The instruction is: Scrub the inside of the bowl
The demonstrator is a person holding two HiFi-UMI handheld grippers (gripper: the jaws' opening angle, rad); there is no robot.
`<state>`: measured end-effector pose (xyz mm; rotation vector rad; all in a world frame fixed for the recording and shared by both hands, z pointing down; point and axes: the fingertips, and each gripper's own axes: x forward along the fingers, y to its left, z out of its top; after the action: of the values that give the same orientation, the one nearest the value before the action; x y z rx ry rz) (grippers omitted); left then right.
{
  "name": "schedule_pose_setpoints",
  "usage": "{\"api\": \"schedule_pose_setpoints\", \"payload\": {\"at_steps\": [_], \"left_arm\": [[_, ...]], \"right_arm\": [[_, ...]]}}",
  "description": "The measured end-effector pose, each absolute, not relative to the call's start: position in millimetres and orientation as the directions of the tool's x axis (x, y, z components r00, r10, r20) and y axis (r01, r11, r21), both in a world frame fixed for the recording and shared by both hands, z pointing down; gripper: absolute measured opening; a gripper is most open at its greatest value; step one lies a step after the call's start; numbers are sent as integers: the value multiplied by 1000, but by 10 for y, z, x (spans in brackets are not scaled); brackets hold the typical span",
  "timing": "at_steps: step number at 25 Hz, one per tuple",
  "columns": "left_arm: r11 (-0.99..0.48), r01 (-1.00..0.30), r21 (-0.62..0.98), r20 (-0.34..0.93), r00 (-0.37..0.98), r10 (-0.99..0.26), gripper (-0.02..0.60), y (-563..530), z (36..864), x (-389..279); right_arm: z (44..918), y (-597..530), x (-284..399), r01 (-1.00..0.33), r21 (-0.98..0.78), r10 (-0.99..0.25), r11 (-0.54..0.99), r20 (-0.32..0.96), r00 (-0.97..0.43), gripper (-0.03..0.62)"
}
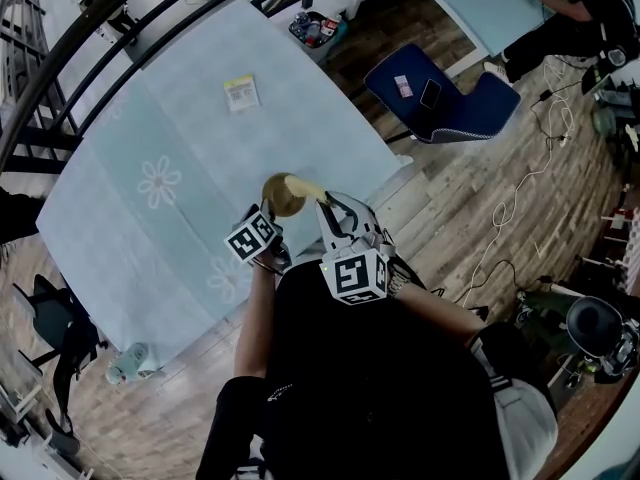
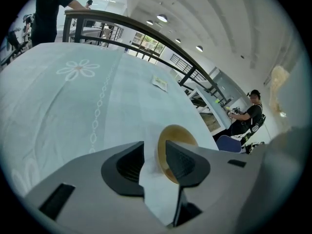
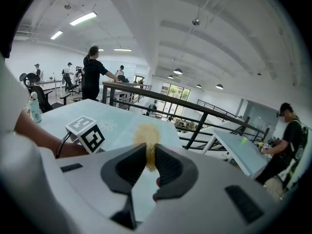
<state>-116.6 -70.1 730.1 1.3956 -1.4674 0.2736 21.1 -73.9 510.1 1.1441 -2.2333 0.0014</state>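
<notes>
- The round golden-brown bowl (image 1: 281, 196) is over the pale blue flower-printed tablecloth (image 1: 160, 218), near its front edge.
- Only the left gripper view shows the bowl (image 2: 179, 149) tipped on edge, with the left gripper (image 2: 155, 162) closed on its rim.
- The right gripper (image 3: 147, 165) is clamped on a yellow fibrous scrubbing pad (image 3: 147, 143). That view hides the bowl.
- From the head view, the pad (image 1: 306, 185) lies at the bowl's rim.
- Farther off lies a small yellow card (image 1: 241, 92), and off the table stands a blue chair (image 1: 445, 103).

golden-brown bowl (image 1: 283, 195), yellow sponge (image 3: 147, 136), pale-blue tablecloth (image 1: 200, 128) w/ white flower print, navy chair (image 1: 450, 106).
</notes>
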Motion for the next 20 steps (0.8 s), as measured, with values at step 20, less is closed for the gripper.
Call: {"api": "schedule_pose_setpoints", "payload": {"at_steps": [20], "left_arm": [[-51, -936, 348, 321, 170, -931, 14, -662, 5178, -877]], "right_arm": [[4793, -860, 151, -696, -91, -630, 713, 353, -692, 58]]}}
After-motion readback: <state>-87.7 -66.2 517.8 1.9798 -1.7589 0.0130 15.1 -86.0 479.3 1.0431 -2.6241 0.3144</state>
